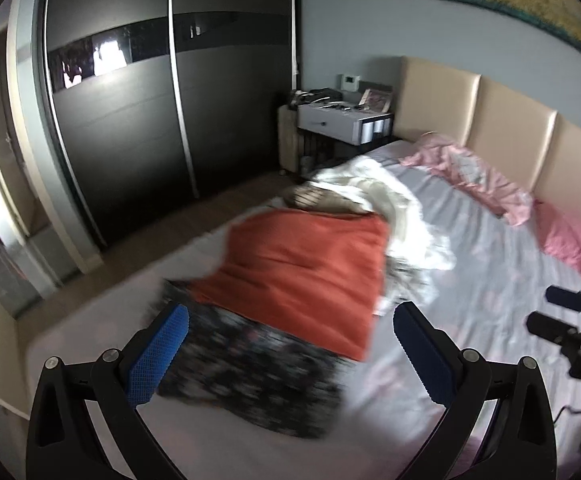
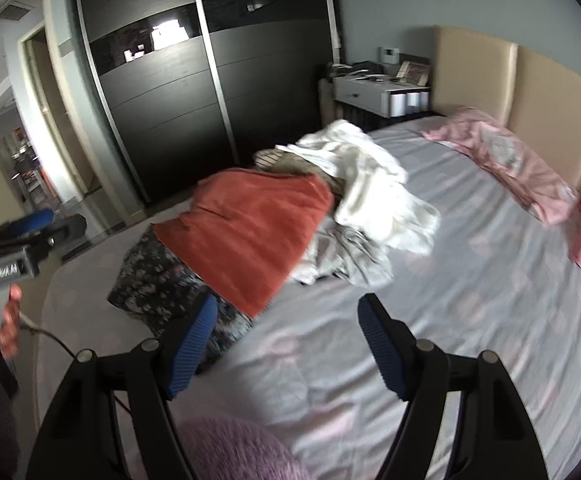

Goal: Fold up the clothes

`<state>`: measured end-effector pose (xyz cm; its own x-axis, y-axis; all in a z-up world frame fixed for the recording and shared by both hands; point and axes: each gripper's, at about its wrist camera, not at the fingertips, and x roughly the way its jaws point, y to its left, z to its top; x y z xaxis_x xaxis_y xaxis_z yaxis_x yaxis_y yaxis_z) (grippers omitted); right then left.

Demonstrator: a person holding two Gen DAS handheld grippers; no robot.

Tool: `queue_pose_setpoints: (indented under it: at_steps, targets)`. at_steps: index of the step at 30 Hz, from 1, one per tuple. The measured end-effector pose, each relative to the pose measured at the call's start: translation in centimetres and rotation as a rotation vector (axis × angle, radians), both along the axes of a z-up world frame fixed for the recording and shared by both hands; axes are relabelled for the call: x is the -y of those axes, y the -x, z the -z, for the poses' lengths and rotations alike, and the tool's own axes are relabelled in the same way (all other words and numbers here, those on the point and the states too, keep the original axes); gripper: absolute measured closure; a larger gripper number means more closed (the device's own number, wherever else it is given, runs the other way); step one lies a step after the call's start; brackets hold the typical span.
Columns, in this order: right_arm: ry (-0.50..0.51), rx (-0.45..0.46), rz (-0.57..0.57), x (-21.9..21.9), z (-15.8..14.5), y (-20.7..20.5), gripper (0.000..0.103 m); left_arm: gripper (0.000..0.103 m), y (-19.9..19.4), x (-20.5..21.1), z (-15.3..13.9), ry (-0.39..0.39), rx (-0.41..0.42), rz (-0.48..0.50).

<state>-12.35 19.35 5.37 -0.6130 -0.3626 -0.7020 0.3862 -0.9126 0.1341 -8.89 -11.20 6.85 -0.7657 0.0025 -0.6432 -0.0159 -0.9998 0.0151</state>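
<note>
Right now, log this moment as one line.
left gripper open | right gripper open | orange garment atop pile, ungrasped

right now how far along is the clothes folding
Done: the orange garment lies flat and squared on the dark floral garment, so two pieces look folded and stacked on the bed. In hand: nothing; the left tongs and right tongs are both open and empty. Left: the crumpled white and grey pile beside the stack.
</note>
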Motion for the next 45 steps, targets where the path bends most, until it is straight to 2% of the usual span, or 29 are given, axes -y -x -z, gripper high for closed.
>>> queue_pose_setpoints:
  at_steps: [4,6,8,14,19,24,26,28,29,31,33,34,36,39,41,45]
  targets:
    - [-0.018,0.019,-0.051,2.7,1.0,4.2,0.03,0.0,3.9,4.1,-0.2,0.069,0.021,-0.02]
    - [-0.014,0.037,-0.063,3.9,2.2,6.6,0.03,0.0,5.9,5.0,1.0,0.064,0.043,-0.001]
    - [-0.011,0.055,-0.071,4.9,4.0,9.1,0.03,0.0,8.0,5.6,2.9,0.027,0.068,0.014]
    - [-0.023,0.14,-0.125,8.2,11.0,15.0,0.03,0.0,14.0,4.6,11.5,-0.089,0.17,0.033]
    - [-0.044,0.18,-0.164,10.8,15.9,17.8,0.03,0.0,17.4,3.0,18.2,-0.098,0.253,-0.014]
    - [-0.034,0.234,-0.16,11.6,19.7,19.9,0.032,0.0,18.9,3.0,21.7,-0.12,0.32,-0.061]
    - [-0.04,0.237,-0.16,11.8,20.6,20.3,0.043,0.0,19.3,3.1,22.6,-0.14,0.333,-0.072]
    - [-0.056,0.223,-0.166,12.1,20.9,20.3,0.065,0.0,19.5,3.0,22.9,-0.163,0.34,-0.088]
    - [-0.064,0.216,-0.168,12.2,21.1,20.3,0.07,0.0,19.5,2.8,22.9,-0.165,0.338,-0.098]
    - [-0.084,0.188,-0.174,12.4,21.0,20.0,0.09,0.001,19.3,2.2,22.5,-0.149,0.319,-0.107]
    - [-0.107,0.143,-0.18,12.6,20.2,19.2,0.096,0.011,19.1,1.5,22.0,-0.143,0.309,-0.094]
    - [-0.108,0.125,-0.174,12.3,19.7,18.7,0.097,0.019,18.9,1.1,21.7,-0.139,0.304,-0.087]
    - [-0.101,0.098,-0.152,11.5,18.6,17.8,0.098,0.026,18.7,0.5,21.3,-0.131,0.308,-0.074]
    - [-0.076,0.068,-0.115,10.2,16.5,16.6,0.098,0.044,18.0,0.0,20.4,-0.132,0.315,-0.068]
    - [-0.095,0.026,-0.1,9.6,14.8,15.3,0.098,0.06,17.9,-0.3,19.7,-0.132,0.315,-0.056]
    - [-0.134,-0.045,-0.049,8.0,11.8,12.8,0.099,0.07,16.6,-1.6,17.6,-0.176,0.307,-0.002]
